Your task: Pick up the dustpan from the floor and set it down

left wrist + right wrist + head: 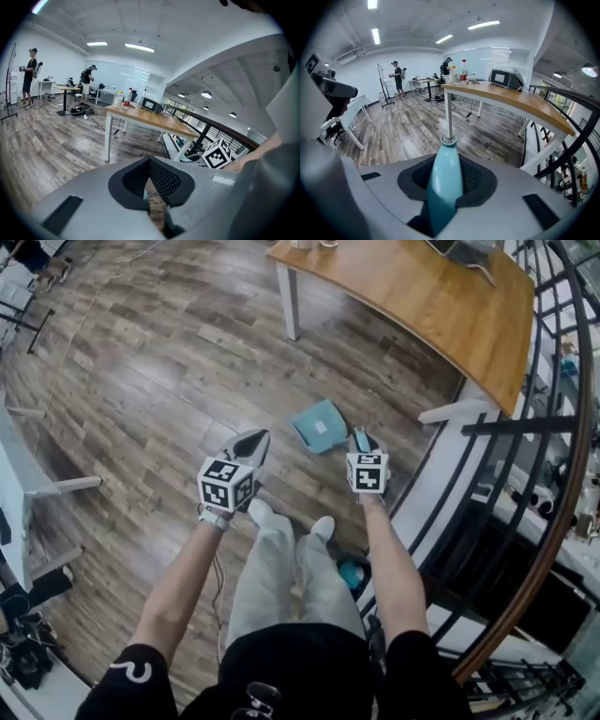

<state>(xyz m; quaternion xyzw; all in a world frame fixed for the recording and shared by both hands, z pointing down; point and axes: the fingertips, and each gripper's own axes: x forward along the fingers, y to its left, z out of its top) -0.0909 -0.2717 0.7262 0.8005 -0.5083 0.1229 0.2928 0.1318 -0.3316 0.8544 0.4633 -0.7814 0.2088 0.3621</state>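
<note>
1. Teal dustpan sits low over the wooden floor, ahead of and between both tools. It is skewed, with its dark lip toward the left, and I cannot tell whether it rests on the boards. The right tool is just beside it; the left tool is a little further off. Count: one dustpan, two tools, one tabletop beyond.
2. Left gripper view: the left tool's jaws are closed to a point and grip nothing. A teal sliver, likely the dustpan, shows through the slit beneath, so it lies ahead and below.
3. Right gripper view: the right tool is clamped on one teal handle, its jaws partly apart around it. The handle's long axis runs straight out along the jaws, ringed end forward. Whether it joins the dustpan is hidden. Setting down likely depends on this tool. Two people stand far off.
</note>
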